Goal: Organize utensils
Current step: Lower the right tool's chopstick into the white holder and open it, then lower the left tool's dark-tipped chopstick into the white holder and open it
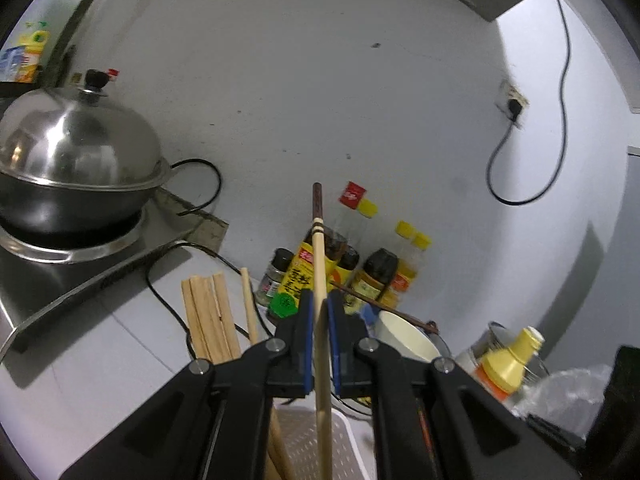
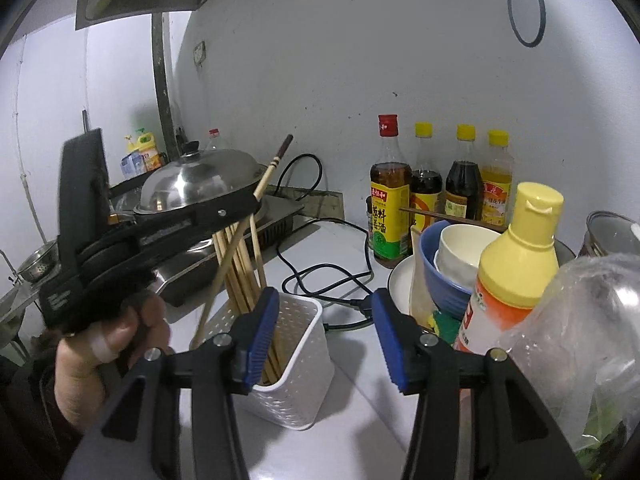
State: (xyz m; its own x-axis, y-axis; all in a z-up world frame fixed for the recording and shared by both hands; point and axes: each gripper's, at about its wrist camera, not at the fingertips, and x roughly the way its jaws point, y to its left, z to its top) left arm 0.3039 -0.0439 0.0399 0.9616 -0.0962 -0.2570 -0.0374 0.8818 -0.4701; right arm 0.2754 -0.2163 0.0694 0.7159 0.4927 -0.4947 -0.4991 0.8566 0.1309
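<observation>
Blue pads of the right hand-held gripper (image 2: 326, 338) sit nearest the right wrist view, apart, nothing between them; the white holder (image 2: 298, 368) stands on the bench (image 2: 360, 432) just past its left pad. Left hand-held gripper (image 1: 320, 336) is clamped on one chopstick (image 1: 319, 280), dark-tipped end up, lower end angled toward the holder's near left rim. Can't tell if the tip is inside yet. A person's hand (image 2: 108, 344) grips that tool at the left of the right wrist view.

Progress, my read: partway. Several wooden chopsticks (image 2: 240, 264) already stand in the holder. Left to do: seat this one and let go. One dark chopstick (image 2: 424, 213) lies across the stacked bowls (image 2: 444, 276) at the right, probably next. Other loose utensils: none I can make out.

Bottles (image 2: 440, 188) line the far wall, lidded wok (image 2: 200, 184) far left.
</observation>
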